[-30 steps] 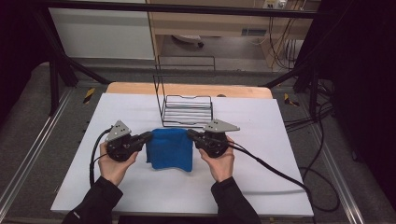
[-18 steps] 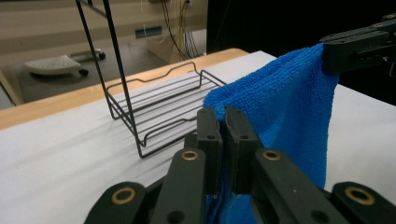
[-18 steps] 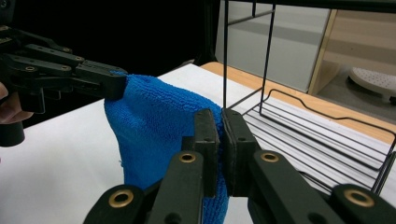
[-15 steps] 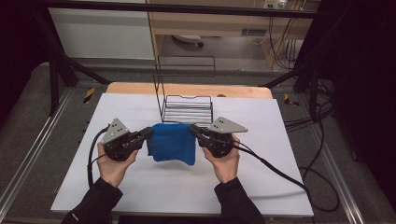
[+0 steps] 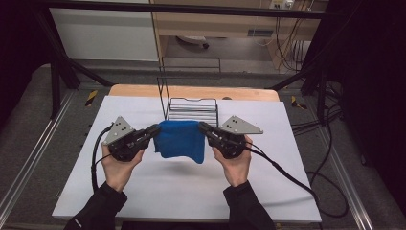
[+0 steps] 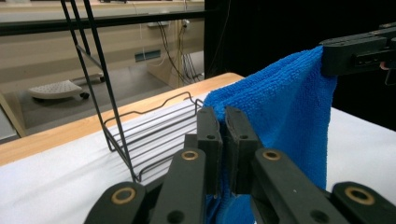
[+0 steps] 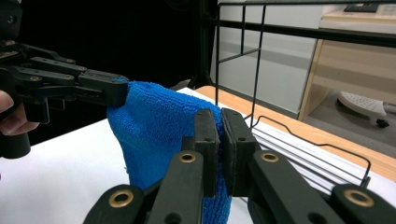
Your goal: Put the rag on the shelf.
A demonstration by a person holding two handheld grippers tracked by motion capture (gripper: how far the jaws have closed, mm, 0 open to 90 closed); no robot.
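A folded blue cloth (image 5: 181,140) hangs in the air over the middle of the white table (image 5: 143,191). My left gripper (image 5: 154,130) is shut on its upper left corner and my right gripper (image 5: 203,127) is shut on its upper right corner. In the left gripper view the cloth (image 6: 285,107) runs from between my own jaws across to the other gripper at the top right. In the right gripper view the blue cloth (image 7: 159,126) stretches from my jaws to the other gripper at the left. The cloth's lower edge hangs free above the table.
A black wire rack (image 5: 191,109) with a tall upright frame stands just behind the cloth, at the table's far middle. Cables (image 5: 282,167) trail from both grippers across the table. A wooden edge (image 5: 143,90) runs along the far side.
Both grippers have risen and carried the blue cloth up off the table; it now hangs between them, a little closer to the wire rack.
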